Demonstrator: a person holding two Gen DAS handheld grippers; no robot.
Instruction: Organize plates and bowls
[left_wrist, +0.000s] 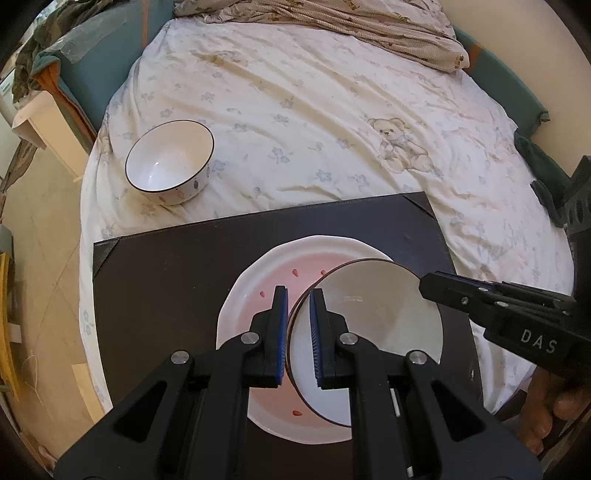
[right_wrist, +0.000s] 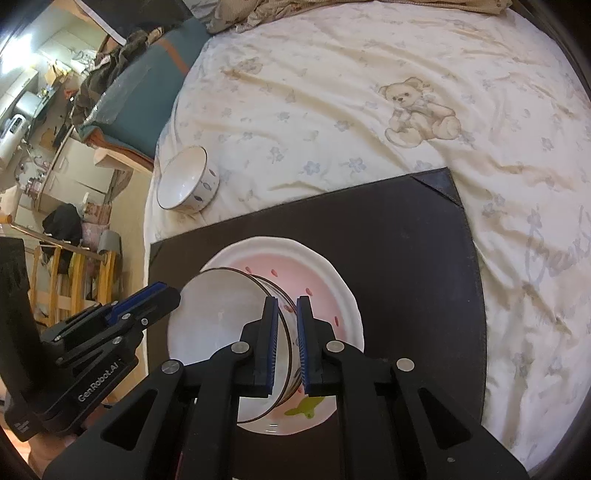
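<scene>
Both grippers pinch one bowl's rim above the plate.
Left gripper (left_wrist: 298, 295) and right gripper (right_wrist: 287, 303) have fingers clamped on the bowl (left_wrist: 373, 314) over the pink plate (left_wrist: 255, 280); a second bowl (left_wrist: 170, 162) sits at 10 o'clock on the bed (left_wrist: 314, 110).

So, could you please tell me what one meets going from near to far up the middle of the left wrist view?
Left gripper shut on the rim of the held bowl → pink plate under it → far edge of the dark mat → bedsheet → crumpled blanket.

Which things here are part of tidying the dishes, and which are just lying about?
Part of the job: held bowl, pink plate, second bowl, left claw, right claw.

Lying about: dark mat, bedsheet, crumpled blanket.
</scene>
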